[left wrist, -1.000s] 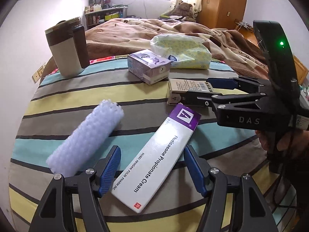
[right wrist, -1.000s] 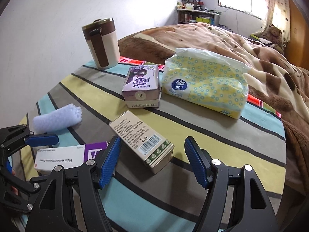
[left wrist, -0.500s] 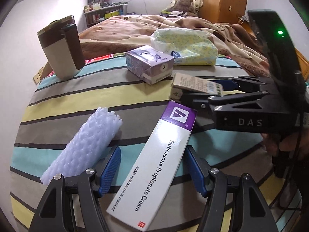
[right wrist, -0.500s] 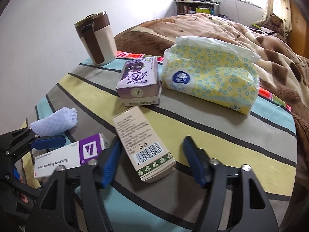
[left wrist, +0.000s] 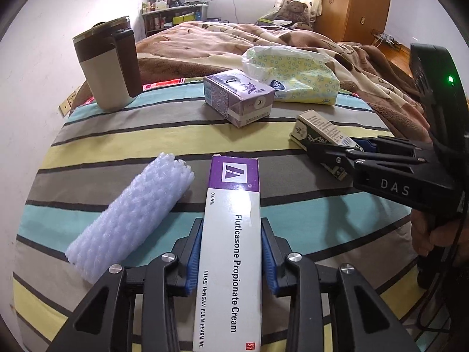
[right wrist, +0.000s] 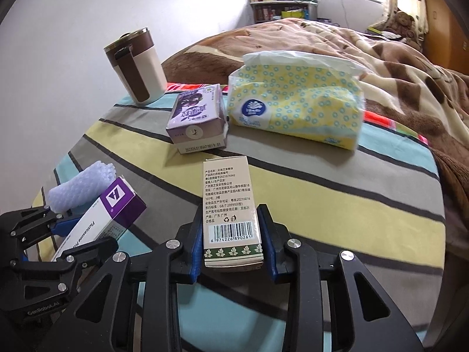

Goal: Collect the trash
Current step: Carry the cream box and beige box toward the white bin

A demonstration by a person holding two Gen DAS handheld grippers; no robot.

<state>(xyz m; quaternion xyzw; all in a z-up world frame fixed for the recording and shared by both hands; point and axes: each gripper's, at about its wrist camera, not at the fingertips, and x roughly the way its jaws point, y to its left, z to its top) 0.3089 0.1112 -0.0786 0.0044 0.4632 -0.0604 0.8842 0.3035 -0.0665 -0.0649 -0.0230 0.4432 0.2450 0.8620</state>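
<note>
My left gripper [left wrist: 231, 252] is shut on a long white and purple cream box [left wrist: 231, 228], which lies lengthwise between its blue pads. That box also shows in the right wrist view [right wrist: 117, 208]. My right gripper [right wrist: 233, 237] is shut on a beige box with a barcode [right wrist: 228, 205], seen from the side in the left wrist view [left wrist: 319, 135]. A white foam net sleeve [left wrist: 132, 217] lies on the striped table just left of the left gripper. A purple drink carton [left wrist: 237, 99] lies farther back.
A brown and cream travel mug [left wrist: 108, 67] stands at the back left of the striped round table [left wrist: 117, 138]. A yellow tissue pack [left wrist: 293, 79] lies at the back by the bed with a brown blanket [left wrist: 222, 35]. A white wall is on the left.
Both grippers have closed: the left on the cream box, now straight between its pads, the right on the beige box. Both boxes have turned in line with the fingers.
</note>
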